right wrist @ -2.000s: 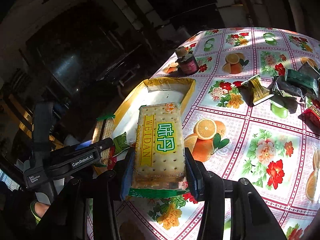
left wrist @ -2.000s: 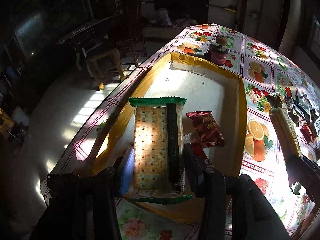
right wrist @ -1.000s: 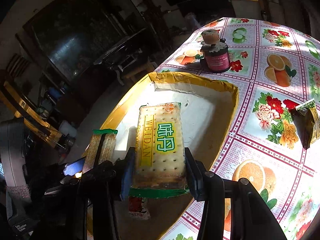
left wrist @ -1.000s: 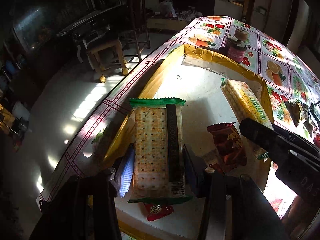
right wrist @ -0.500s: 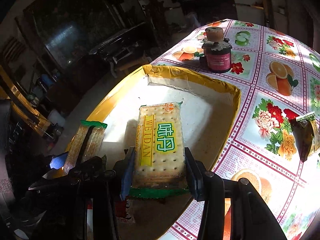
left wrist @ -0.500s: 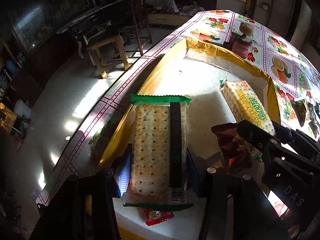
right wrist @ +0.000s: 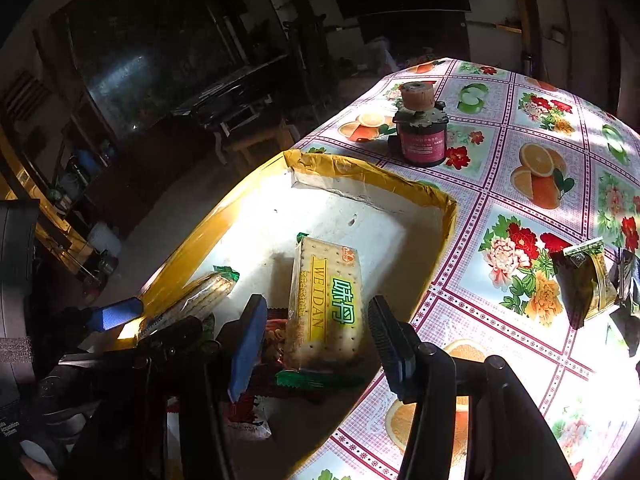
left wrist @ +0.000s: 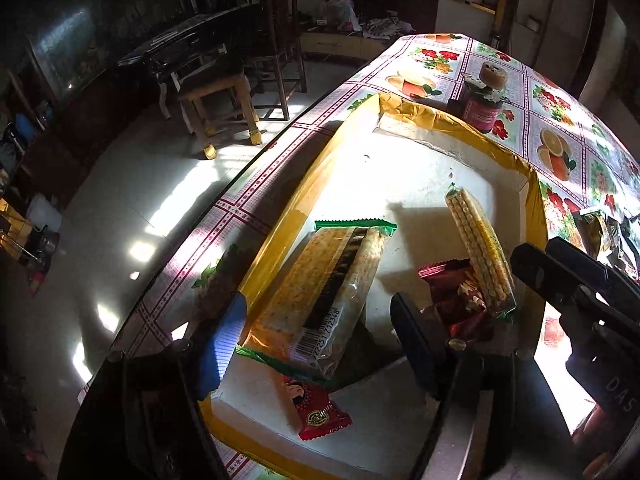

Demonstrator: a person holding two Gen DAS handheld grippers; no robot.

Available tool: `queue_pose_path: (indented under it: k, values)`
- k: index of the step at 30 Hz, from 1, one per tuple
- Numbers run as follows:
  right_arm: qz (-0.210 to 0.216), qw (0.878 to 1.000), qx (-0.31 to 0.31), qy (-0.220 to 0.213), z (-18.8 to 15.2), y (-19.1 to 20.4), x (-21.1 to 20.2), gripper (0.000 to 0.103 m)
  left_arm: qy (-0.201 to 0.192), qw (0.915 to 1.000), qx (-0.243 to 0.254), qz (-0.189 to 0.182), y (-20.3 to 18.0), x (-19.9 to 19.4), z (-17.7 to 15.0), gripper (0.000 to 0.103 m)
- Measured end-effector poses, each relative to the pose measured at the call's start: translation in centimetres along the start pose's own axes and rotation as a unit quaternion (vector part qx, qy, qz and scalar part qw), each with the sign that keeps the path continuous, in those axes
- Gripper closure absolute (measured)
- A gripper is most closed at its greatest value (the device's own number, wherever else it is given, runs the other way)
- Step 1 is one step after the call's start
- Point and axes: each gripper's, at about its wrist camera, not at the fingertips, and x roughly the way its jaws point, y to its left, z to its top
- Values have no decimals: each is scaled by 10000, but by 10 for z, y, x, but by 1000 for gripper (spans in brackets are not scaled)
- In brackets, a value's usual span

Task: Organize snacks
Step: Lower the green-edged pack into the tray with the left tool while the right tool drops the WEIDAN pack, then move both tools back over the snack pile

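Observation:
A cracker pack with a black barcode strip lies tilted in the yellow-rimmed box, leaning on its left wall. My left gripper straddles the pack's near end; its jaws are opening and the pads stand clear of the wrapper. The yellow Weidan cracker pack leans in the box on a red snack packet. My right gripper is around its lower end, jaws opening, gaps on both sides. From the left wrist view the Weidan pack shows edge-on.
A small red packet lies at the box's near end. A dark jar with a cork-like top stands beyond the box. Several dark and green snack packets lie on the flowered tablecloth at right. The table edge drops to the floor at left.
Both grippers have spread their jaws. The barcode pack has slipped from the left pads and tipped against the box wall; the Weidan pack has dropped and leans in the box.

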Motion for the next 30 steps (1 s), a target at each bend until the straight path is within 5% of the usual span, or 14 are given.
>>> queue_pose_path:
  k: [13,30]
  values:
    - [-237,9927,1060,-524,-54,-75,-85,39,-236,9988,330,-290,-36,-35,-13,25]
    - [-1082,9614,2406,-778,-144,-192,-164,39,-114,9888,1247,-816,-143,-51,-41,23]
